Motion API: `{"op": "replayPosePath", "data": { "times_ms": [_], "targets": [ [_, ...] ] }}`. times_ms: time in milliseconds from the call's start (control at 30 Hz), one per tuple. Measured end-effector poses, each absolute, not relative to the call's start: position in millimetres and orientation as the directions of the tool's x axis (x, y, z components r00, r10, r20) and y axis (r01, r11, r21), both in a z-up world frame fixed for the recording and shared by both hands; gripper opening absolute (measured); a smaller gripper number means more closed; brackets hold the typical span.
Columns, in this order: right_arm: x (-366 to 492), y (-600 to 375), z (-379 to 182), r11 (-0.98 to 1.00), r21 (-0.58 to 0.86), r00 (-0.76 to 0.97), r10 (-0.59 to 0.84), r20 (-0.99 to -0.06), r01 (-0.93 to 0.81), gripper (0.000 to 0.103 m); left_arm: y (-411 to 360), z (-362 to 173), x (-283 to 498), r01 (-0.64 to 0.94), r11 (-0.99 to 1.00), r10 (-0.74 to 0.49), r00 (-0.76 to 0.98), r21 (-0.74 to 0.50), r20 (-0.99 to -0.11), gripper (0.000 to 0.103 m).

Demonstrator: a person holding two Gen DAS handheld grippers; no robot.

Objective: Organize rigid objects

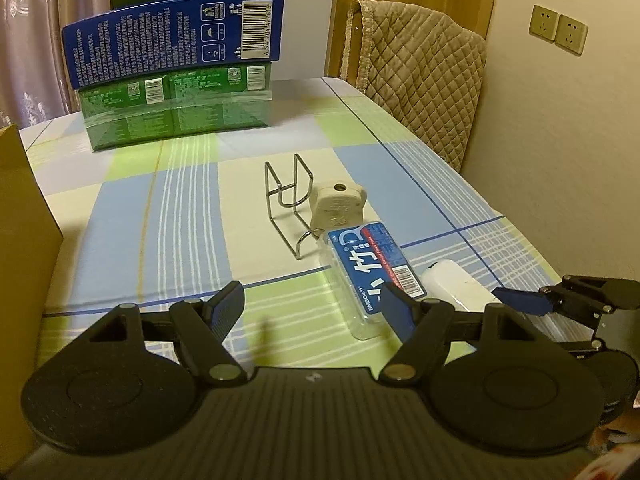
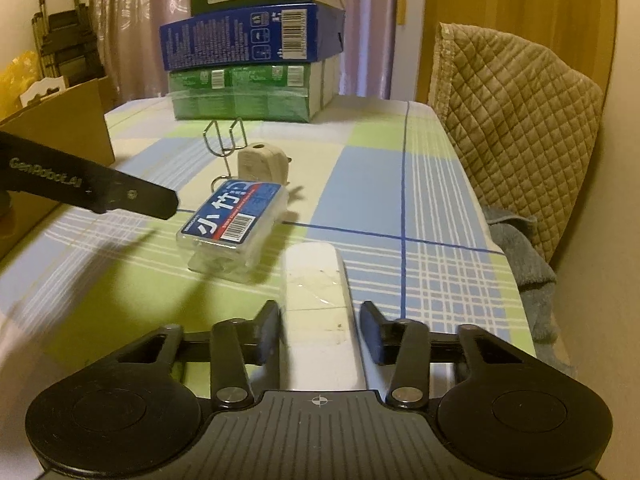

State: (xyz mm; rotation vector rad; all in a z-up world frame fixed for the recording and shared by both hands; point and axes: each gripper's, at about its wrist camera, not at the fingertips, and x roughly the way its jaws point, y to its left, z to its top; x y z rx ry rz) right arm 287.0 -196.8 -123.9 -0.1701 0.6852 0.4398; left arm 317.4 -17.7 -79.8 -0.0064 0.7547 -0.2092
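A clear plastic box with a blue label (image 1: 368, 276) (image 2: 234, 224) lies on the checked tablecloth. Behind it stand a beige plug adapter (image 1: 338, 204) (image 2: 260, 164) and a bent wire rack (image 1: 286, 196) (image 2: 224, 138). A white flat block (image 2: 320, 312) (image 1: 456, 284) lies to the right of the box. My left gripper (image 1: 312, 304) is open and empty, its right finger beside the box's near end. My right gripper (image 2: 320, 332) is open, with its fingers either side of the white block's near part. Whether the pads touch the block is unclear.
A stack of green and blue cartons (image 1: 176, 68) (image 2: 252, 56) stands at the table's far end. A cardboard box (image 1: 20, 260) (image 2: 60, 128) is at the left. A chair with a quilted cover (image 1: 420, 76) (image 2: 516, 128) and a grey cloth (image 2: 520, 256) lie to the right.
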Motion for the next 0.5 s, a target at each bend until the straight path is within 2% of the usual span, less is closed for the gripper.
{"op": "replayPosePath", "data": {
  "times_ms": [500],
  "targets": [
    [289.0, -219.4, -115.6, 0.938, 0.014, 0.736, 0.280, -0.616, -0.346, 0.037, -43.3, -93.9, 337.3, 0.198, 0.971, -0.235, 0.703, -0.133, -0.672, 0.071]
  ]
}}
